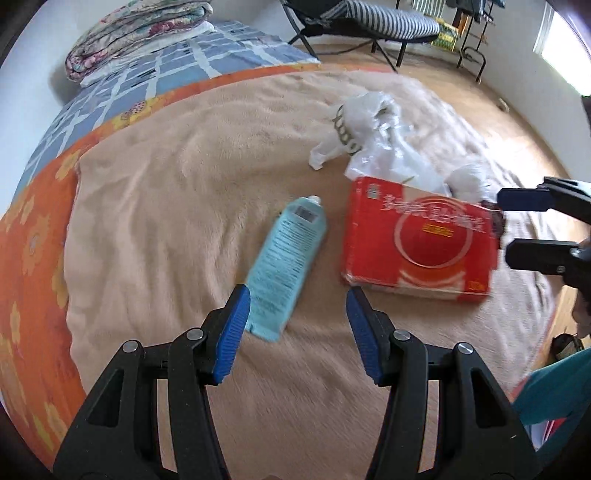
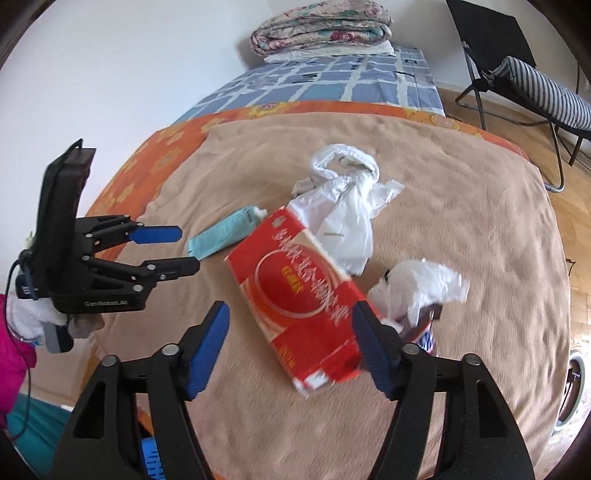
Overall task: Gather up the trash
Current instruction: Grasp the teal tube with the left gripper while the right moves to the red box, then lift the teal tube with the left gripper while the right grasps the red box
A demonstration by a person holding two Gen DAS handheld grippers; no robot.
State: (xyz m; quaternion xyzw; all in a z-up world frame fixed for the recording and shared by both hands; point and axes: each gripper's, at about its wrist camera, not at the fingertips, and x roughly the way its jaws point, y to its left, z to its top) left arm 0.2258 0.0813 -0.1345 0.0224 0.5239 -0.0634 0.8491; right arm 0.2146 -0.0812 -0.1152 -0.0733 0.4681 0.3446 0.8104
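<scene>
A flat red box lies on the beige blanket. A light blue tube lies left of it. A white plastic bag lies behind the box, and a crumpled white tissue with dark wrappers lies at its right. My left gripper is open and empty, just short of the tube's near end. My right gripper is open and empty, its fingers on either side of the box's near end, above it.
The beige blanket covers a bed with an orange flowered border and a blue checked sheet. Folded quilts lie at the bed's head. A striped folding chair stands on the wooden floor beside the bed.
</scene>
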